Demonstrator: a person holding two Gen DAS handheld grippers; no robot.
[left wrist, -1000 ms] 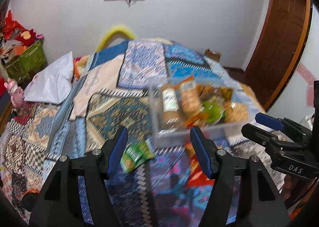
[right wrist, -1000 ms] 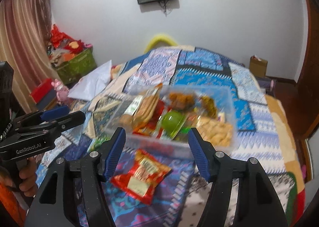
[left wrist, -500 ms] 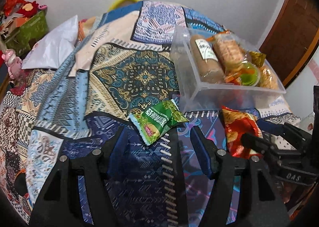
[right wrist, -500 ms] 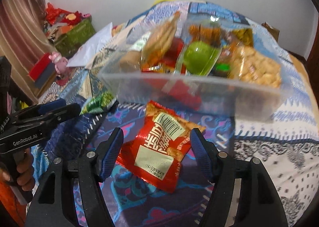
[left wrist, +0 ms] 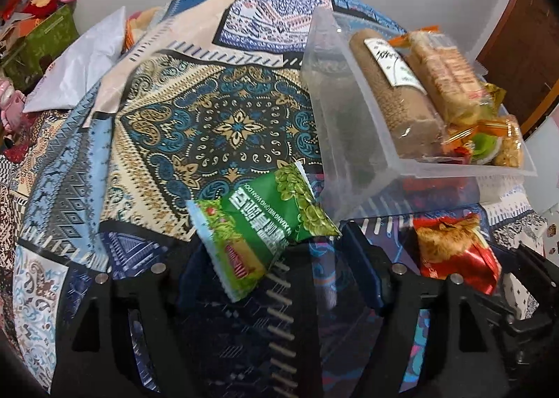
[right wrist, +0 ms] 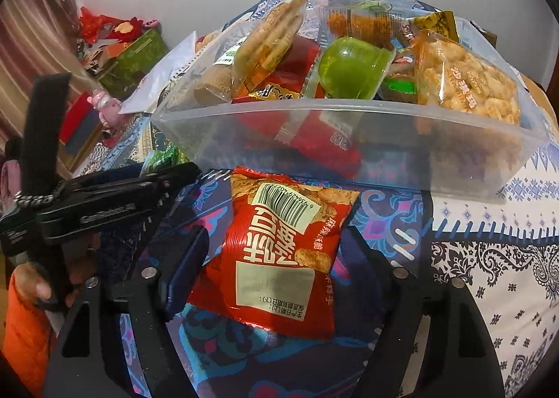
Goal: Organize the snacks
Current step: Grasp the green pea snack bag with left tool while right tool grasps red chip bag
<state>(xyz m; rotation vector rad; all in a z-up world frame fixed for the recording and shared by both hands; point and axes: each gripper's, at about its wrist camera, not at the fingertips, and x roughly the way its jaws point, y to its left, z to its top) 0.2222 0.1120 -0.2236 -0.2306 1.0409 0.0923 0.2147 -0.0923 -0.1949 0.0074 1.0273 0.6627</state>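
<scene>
A green snack packet point(left wrist: 265, 223) lies on the patterned bedspread, between the spread fingers of my open left gripper point(left wrist: 276, 258). A red snack packet point(right wrist: 279, 251) lies between the spread fingers of my open right gripper point(right wrist: 272, 258); it also shows in the left wrist view point(left wrist: 454, 255). A clear plastic bin point(right wrist: 349, 139) just behind both packets holds several wrapped snacks, among them a green jelly cup point(right wrist: 353, 66) and a brown roll point(left wrist: 391, 83). My left gripper shows in the right wrist view point(right wrist: 104, 195), beside the bin's left corner.
The bedspread point(left wrist: 209, 118) covers a bed. A white pillow point(left wrist: 80, 59) lies at the far left. A green box with red clutter point(right wrist: 132, 52) stands beside the bed. A wooden door point(left wrist: 524, 42) is at the right.
Both grippers have moved down and forward toward the bed. The green packet now lies between the left fingers and the red packet between the right fingers. Both stay open.
</scene>
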